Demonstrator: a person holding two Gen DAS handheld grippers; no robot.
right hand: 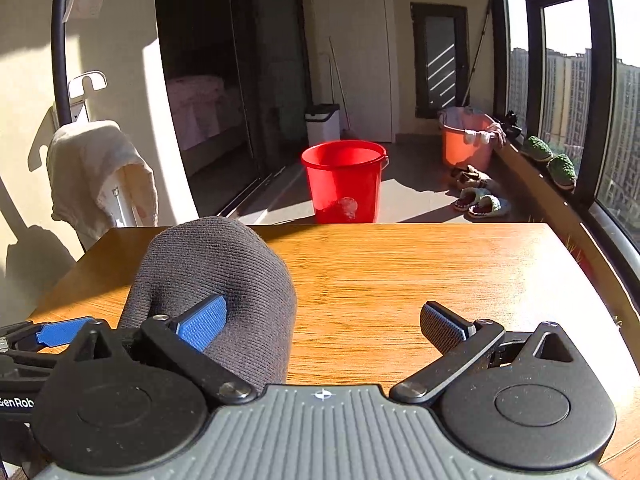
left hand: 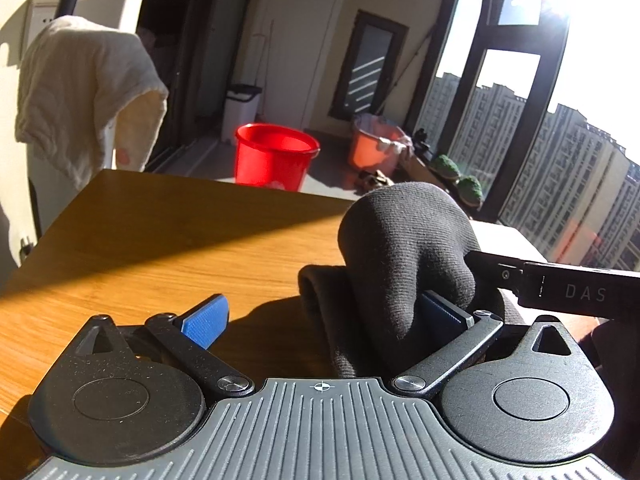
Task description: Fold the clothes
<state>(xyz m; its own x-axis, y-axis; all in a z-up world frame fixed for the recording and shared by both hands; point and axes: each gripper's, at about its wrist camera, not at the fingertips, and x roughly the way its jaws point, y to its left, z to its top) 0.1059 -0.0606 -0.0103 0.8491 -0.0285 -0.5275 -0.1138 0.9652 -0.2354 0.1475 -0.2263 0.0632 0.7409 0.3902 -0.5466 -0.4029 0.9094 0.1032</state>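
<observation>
A dark knit garment [left hand: 404, 264] stands bunched near the middle of the bench [left hand: 160, 248], with the left gripper [left hand: 324, 324] and the right gripper [right hand: 320, 324] on either side of it; each has its jaws spread wide with cloth lying against one inner pad but nothing pinched. To fold it well, I judge each should close on a distinct edge of the fabric, then draw it flat before turning one half over. On the floor beyond the far edge, the red bucket [right hand: 344, 180] looks empty inside, and the orange basin [right hand: 466, 140] has cloth over its rim.

Sock [left hand: 404, 248] – matt ribbed knit; table [left hand: 180, 248] – smooth wood.
</observation>
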